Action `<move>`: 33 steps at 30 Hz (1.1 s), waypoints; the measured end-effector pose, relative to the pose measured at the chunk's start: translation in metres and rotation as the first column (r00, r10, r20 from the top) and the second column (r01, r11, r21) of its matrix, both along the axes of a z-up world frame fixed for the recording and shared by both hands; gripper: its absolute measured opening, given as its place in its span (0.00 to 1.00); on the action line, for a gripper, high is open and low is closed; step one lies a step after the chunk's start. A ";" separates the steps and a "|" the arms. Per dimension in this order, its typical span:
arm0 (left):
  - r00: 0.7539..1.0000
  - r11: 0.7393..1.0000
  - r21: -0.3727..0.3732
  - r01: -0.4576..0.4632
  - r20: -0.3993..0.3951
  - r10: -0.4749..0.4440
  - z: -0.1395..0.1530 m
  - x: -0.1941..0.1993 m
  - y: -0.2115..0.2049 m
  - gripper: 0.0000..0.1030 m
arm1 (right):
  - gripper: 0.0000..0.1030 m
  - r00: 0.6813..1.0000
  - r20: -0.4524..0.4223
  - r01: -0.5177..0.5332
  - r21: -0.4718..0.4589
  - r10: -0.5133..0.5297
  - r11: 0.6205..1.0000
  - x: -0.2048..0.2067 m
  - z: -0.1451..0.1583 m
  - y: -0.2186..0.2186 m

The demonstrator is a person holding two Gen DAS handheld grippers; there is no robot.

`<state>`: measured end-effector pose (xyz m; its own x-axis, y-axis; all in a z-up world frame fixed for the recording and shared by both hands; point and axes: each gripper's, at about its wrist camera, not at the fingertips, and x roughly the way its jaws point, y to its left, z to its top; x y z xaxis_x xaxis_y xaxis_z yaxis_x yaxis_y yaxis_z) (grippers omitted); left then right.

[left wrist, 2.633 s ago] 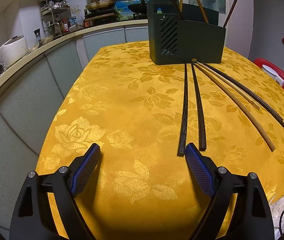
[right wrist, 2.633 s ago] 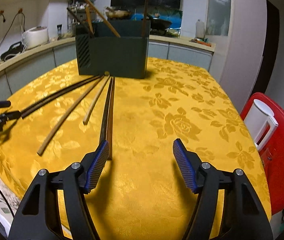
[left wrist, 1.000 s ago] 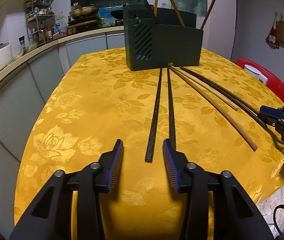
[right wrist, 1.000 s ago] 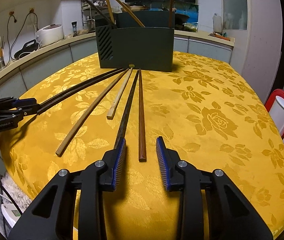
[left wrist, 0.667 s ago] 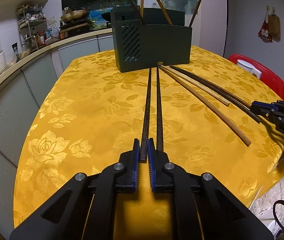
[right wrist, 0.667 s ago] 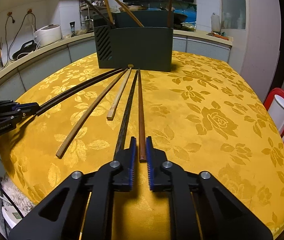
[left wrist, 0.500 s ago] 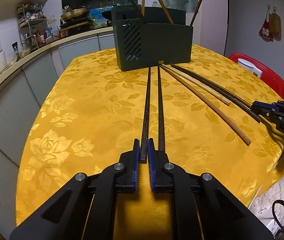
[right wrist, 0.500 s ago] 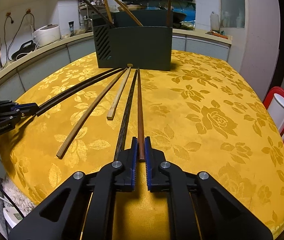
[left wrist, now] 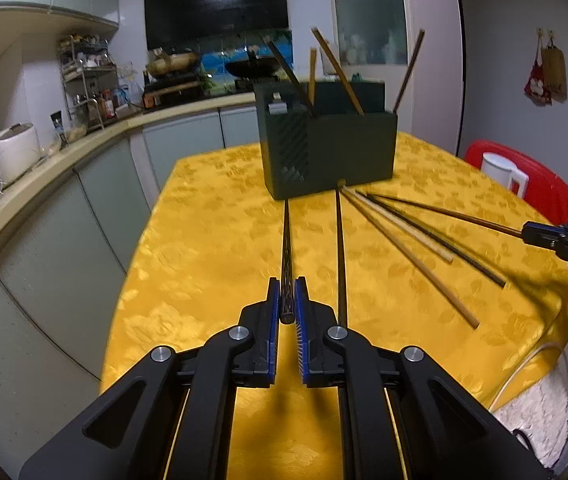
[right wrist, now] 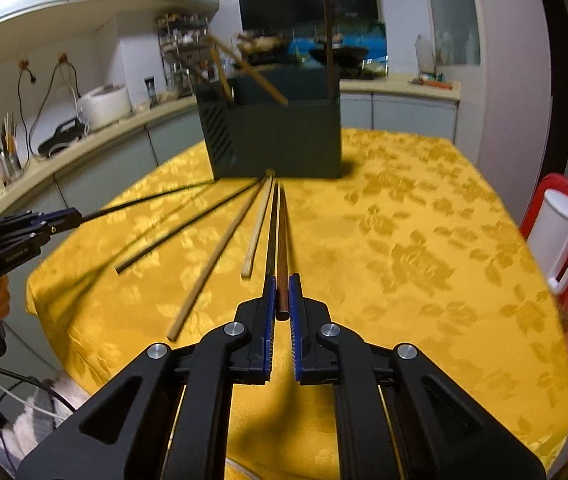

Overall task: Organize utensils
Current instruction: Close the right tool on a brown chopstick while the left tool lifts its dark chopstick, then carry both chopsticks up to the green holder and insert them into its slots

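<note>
On the yellow floral tablecloth [left wrist: 212,240], four long chopsticks lie loose; several already stand in the dark green holder box [left wrist: 348,152]. Left gripper [left wrist: 287,304] pinches a black patterned chopstick [left wrist: 286,248], right gripper [right wrist: 281,300] a reddish-brown wooden chopstick [right wrist: 282,248].

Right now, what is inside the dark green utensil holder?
Four chopsticks stand in the dark green utensil holder, leaning: one dark, two light wooden, one brown. Its walls hide their lower ends and the bottom.

Loose chopsticks [left wrist: 408,254] before holder [left wrist: 348,152]
</note>
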<state>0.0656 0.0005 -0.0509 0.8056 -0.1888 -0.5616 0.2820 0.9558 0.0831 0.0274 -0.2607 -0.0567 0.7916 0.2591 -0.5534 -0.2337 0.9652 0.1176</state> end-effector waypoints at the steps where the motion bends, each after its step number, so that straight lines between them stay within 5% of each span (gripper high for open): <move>1: 1.000 1.000 -0.006 -0.004 0.014 0.004 0.007 -0.002 0.002 0.07 | 0.07 1.000 0.014 0.002 0.001 -0.002 1.000 -0.002 0.005 0.000; 18: 0.990 0.998 -0.057 0.036 0.141 -0.028 0.101 0.001 0.006 0.07 | 0.07 0.974 0.226 0.004 0.007 -0.006 1.000 -0.015 0.086 0.001; 33: 0.990 0.995 -0.083 0.051 0.137 -0.039 0.139 0.036 0.008 0.07 | 0.07 0.982 0.188 -0.017 0.012 0.014 1.000 0.031 0.123 0.007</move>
